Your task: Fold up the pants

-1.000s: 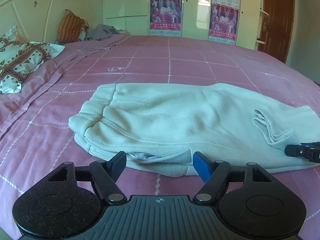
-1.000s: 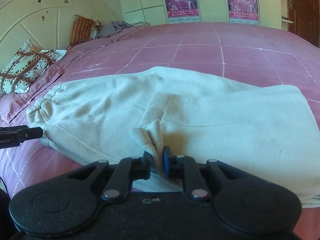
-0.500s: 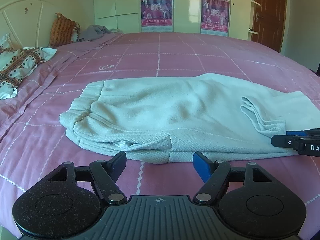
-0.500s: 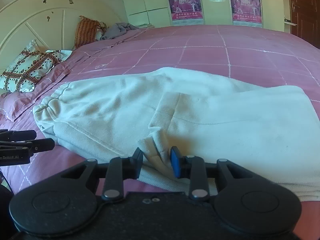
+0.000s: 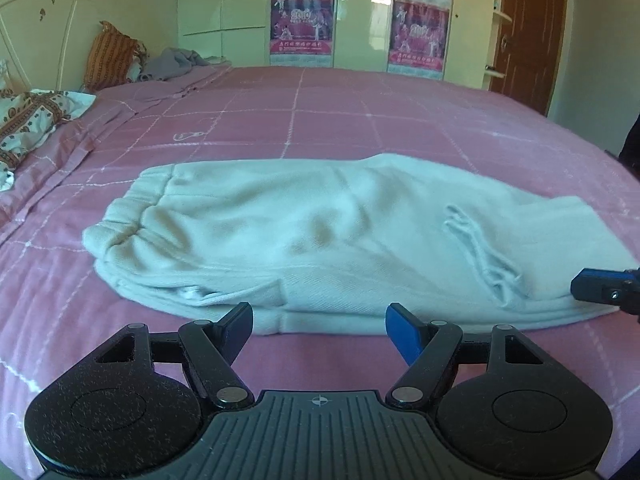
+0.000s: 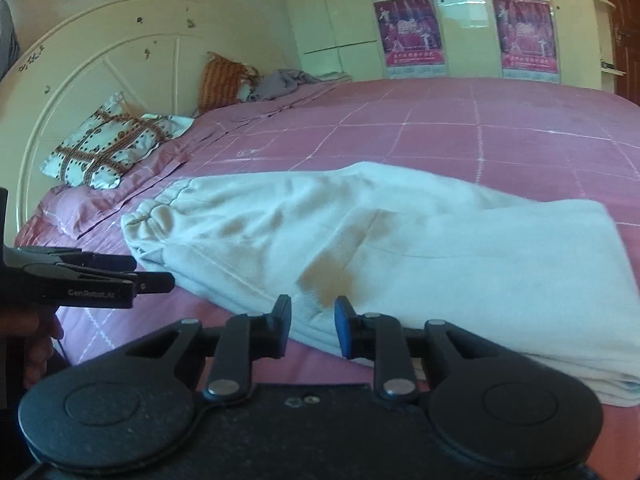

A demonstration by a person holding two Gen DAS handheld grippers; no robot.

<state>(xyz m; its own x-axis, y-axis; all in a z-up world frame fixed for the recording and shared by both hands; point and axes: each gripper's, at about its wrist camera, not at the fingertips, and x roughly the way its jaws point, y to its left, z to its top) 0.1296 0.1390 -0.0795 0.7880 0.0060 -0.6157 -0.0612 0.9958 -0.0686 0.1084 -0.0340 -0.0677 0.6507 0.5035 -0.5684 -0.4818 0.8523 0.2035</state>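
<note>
Right gripper (image 6: 313, 326) has just let go of the sweatpants (image 6: 400, 248) cuff — jaws closing again, empty. Left gripper (image 5: 319, 330) gapes, holding nothing — fold looks laid down.

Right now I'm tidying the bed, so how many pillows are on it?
2: a patterned white pillow by the headboard and an orange striped pillow farther along it, beside a grey cloth heap. More may lie out of view.

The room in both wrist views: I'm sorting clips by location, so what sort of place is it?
A bedroom, most likely in a home: the pants lie on a wide bed with a pink checked bedspread, pillows rest by a curved headboard, and wardrobe doors line the far wall.
</note>
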